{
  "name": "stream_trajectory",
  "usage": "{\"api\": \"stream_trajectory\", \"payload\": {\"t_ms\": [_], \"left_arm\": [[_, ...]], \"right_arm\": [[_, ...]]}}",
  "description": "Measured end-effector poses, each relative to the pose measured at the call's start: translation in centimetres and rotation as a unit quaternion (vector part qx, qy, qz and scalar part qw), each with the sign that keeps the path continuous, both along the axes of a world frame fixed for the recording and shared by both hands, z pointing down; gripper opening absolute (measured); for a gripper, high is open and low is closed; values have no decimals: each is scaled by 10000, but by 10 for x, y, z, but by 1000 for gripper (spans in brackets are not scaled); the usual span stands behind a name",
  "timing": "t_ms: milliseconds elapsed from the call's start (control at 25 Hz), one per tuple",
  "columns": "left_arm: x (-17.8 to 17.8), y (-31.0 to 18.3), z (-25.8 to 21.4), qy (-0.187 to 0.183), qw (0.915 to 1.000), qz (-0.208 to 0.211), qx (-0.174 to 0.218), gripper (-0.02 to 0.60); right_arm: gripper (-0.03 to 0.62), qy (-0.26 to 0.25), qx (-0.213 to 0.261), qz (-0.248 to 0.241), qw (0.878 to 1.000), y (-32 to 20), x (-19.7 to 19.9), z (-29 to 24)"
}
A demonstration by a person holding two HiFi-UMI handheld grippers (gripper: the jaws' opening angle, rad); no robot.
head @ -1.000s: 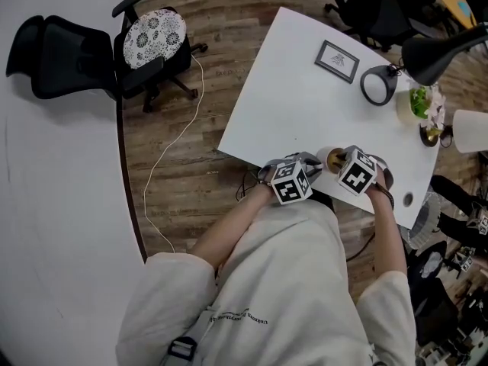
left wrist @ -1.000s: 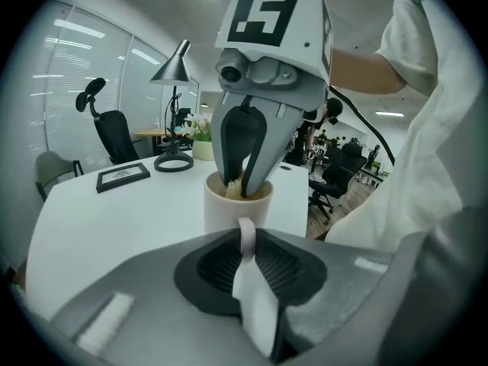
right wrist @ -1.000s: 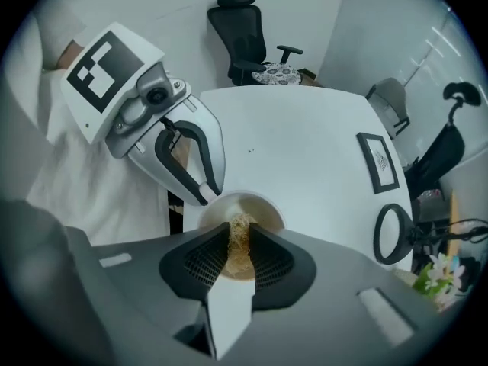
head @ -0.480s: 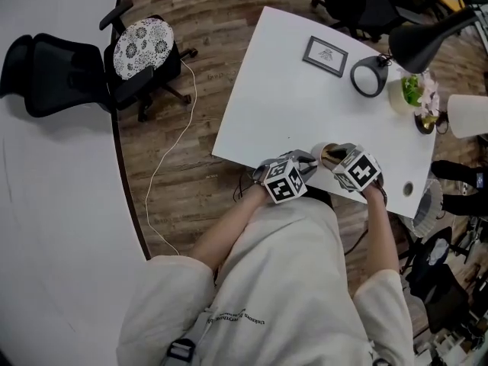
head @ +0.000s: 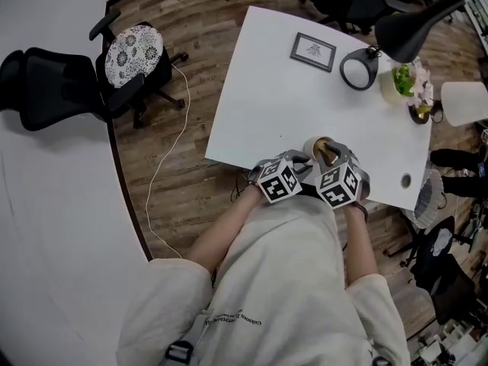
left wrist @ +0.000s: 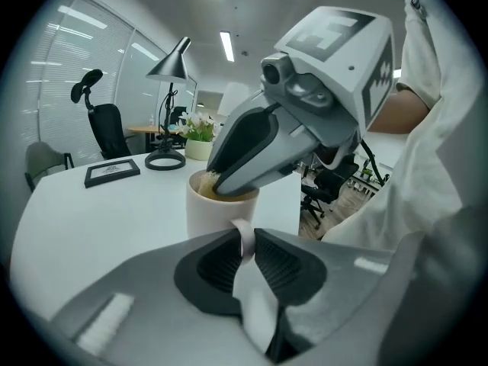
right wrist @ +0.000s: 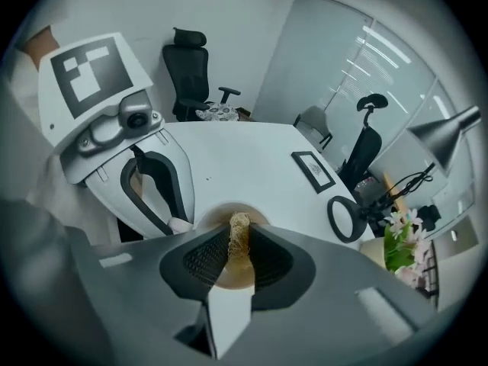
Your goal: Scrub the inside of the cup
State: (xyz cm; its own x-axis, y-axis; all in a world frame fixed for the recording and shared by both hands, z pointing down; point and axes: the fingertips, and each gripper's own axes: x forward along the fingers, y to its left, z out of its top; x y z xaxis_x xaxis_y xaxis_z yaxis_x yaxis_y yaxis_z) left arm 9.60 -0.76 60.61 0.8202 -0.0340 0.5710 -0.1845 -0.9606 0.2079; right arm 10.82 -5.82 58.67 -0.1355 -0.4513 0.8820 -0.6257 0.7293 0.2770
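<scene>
One cup (head: 310, 144) just inside table (head: 259, 105) edge — open surface beyond.

An office: swivel chairs (head: 42, 86), white desk (head: 259, 105), desk lamp (head: 412, 25), glass partition walls (right wrist: 354, 52).

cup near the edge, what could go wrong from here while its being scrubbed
1. The left gripper holds the cup only by its thin handle; sideways scrubbing could twist it out of the fingers.
2. The cup stands close to the table edge, so a hard push might tip it off.
3. The scrubber could slip from the right gripper.
</scene>
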Motion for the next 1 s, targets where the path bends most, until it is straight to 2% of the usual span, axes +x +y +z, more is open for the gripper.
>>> {"api": "stream_trajectory", "payload": {"t_ms": [80,280,440,520,640,760,920,1000], "left_arm": [[0,0,0,13,10000,-30,-31,57],[-1,1,-1,69,9999,-77,-91,57],[3,-2,-1,116,9998,-103,-130,57],[5,-2,-1,130,9998,-93,-155,57],[7,-2,-1,157,9996,-113,-202,57],[11,-2,-1,197,9993,-164,-255,57],[14,1,0,175,9994,-82,-302,57],[19,9,-1,225,9986,83,-469,57]], "right_arm": [[98,-4,110,64,9999,3,3,-9],[98,-532,454,452,9965,0,14,-56],[98,-838,905,923,9881,-5,40,-90],[99,-819,976,1167,9850,-5,61,-94],[100,-741,537,1312,9871,10,83,-68],[100,-876,-89,1231,9885,35,81,-30],[99,-1054,-238,983,9893,52,55,0],[98,-1130,-231,899,9893,55,42,4]]}}
